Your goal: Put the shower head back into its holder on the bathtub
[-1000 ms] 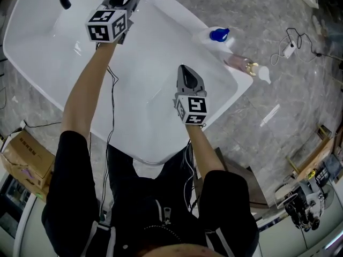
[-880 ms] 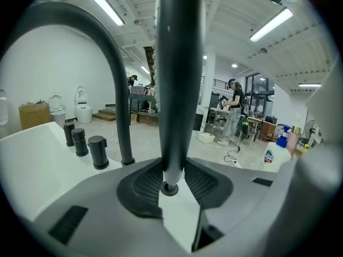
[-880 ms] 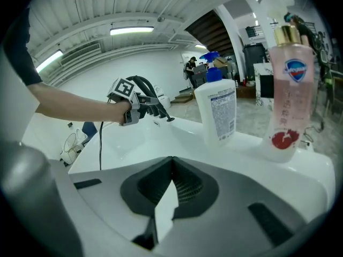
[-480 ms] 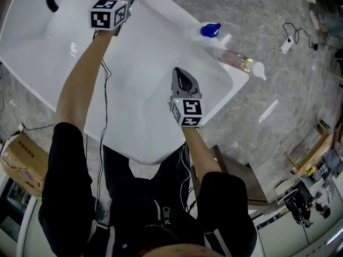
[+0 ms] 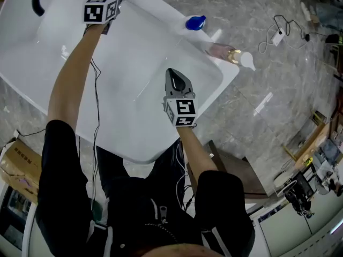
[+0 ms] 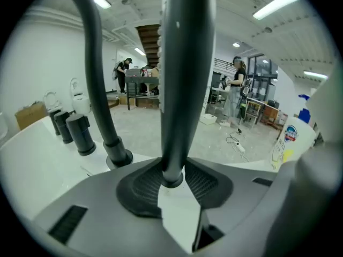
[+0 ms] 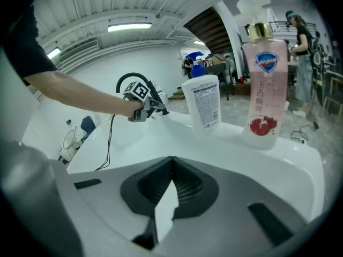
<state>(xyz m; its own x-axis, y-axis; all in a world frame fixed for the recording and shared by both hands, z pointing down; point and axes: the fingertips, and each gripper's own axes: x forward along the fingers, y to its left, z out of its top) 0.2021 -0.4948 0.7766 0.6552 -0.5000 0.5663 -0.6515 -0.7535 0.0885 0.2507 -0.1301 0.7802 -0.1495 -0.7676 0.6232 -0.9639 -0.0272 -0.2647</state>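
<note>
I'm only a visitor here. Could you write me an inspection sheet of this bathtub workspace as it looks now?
Surface: white bathtub.
Job's things: black shower head, upright in the left tongs; black fittings on the rim beside it.
Clutter: blue-capped bottle and pink bottle on the rim.
Grippers: left tongs shut on the shower head; right tongs shut, empty.
Cables: wire along the left arm; cable on the floor.
Surroundings: stone floor, cardboard box, people at benches beyond.
</note>
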